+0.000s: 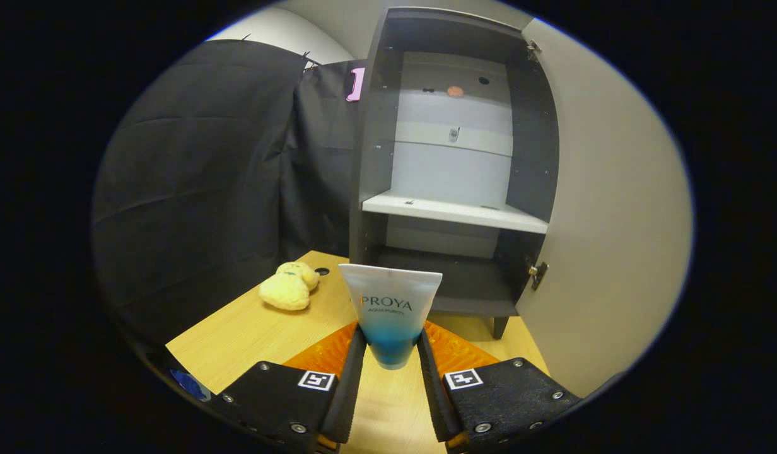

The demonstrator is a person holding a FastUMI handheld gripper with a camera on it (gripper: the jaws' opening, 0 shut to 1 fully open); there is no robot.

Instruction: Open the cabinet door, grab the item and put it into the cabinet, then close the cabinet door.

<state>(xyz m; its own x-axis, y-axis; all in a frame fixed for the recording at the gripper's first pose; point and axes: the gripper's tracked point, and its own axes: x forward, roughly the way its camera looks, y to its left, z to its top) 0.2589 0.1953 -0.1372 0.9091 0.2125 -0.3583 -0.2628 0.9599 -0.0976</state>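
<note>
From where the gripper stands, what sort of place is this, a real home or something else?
Probably a staged test booth, not a home. A small cabinet stands open and bare on a wooden table, with black cloth hung as a wall. The gripper is shut on a tube; a plush toy lies nearby.

This is a staged recording booth, not a lived-in home. Black cloth (193, 176) hangs as a backdrop to the left of a small dark cabinet (451, 164), which stands on a light wooden table (250, 334). Behind the cabinet is a plain pale wall. The cabinet's door (609, 221) stands open to the right, its white shelf (451, 211) bare. Printed square markers sit on the gripper (391, 353) in front of the cabinet.
</note>
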